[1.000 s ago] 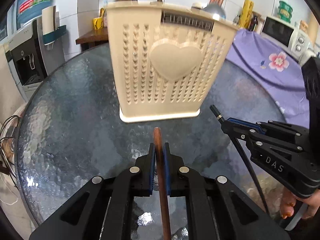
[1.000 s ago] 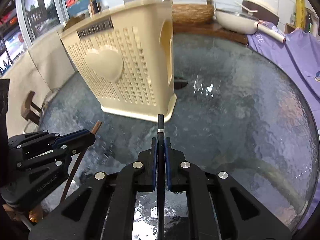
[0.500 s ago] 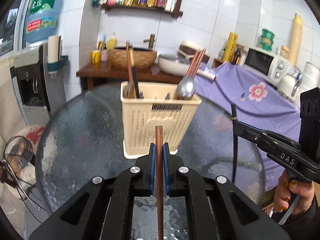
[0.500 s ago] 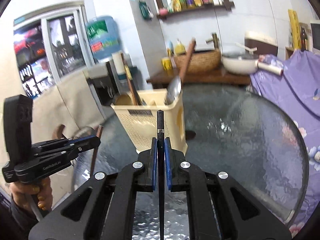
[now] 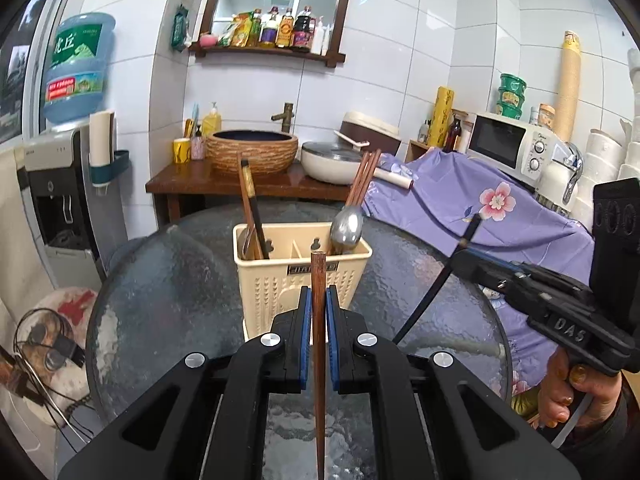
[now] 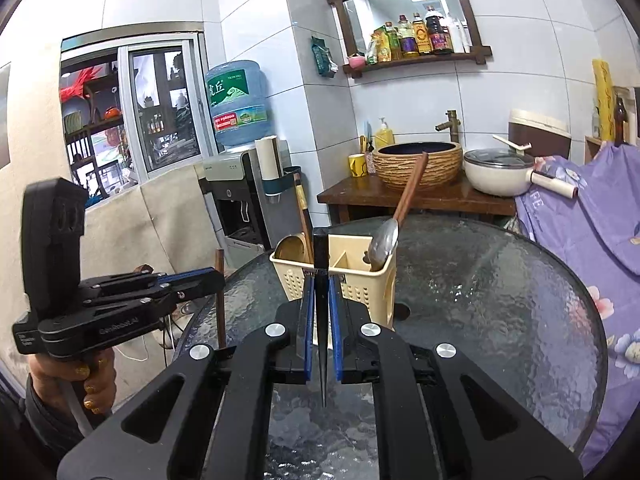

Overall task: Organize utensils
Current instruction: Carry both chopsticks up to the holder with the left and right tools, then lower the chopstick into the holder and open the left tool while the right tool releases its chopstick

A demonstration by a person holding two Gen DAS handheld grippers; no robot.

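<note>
The left gripper (image 5: pixel 319 304) is pinching a brown chopstick (image 5: pixel 319 344) between its blue pads, jaws pressed tight on it. The stick is running lengthwise down the middle of the gripper, its blunt end sticking out past the fingertips toward the holder (image 5: pixel 302 276).

The right gripper (image 6: pixel 321 300) is pinching a black chopstick (image 6: pixel 321 320) the same way, jaws clamped on it, its thick end poking forward and its thin tip pointing back. In the left wrist view that gripper (image 5: pixel 466 258) is hanging off to the right above the desk (image 5: pixel 160 300), with the black stick slanting down below it.

The cream holder is standing upright on the round glass desk, beyond both grippers and apart from them. Its left compartment is holding a dark chopstick (image 5: pixel 250 208) and a ladle-like utensil; its right one is holding a metal spoon (image 5: pixel 347 226) and brown chopsticks (image 5: pixel 362 178), all leaning. The middle compartment is showing no utensils.

A hand (image 5: pixel 576 396) is gripping the right gripper's handle; another hand (image 6: pixel 76 380) is gripping the left's.
</note>
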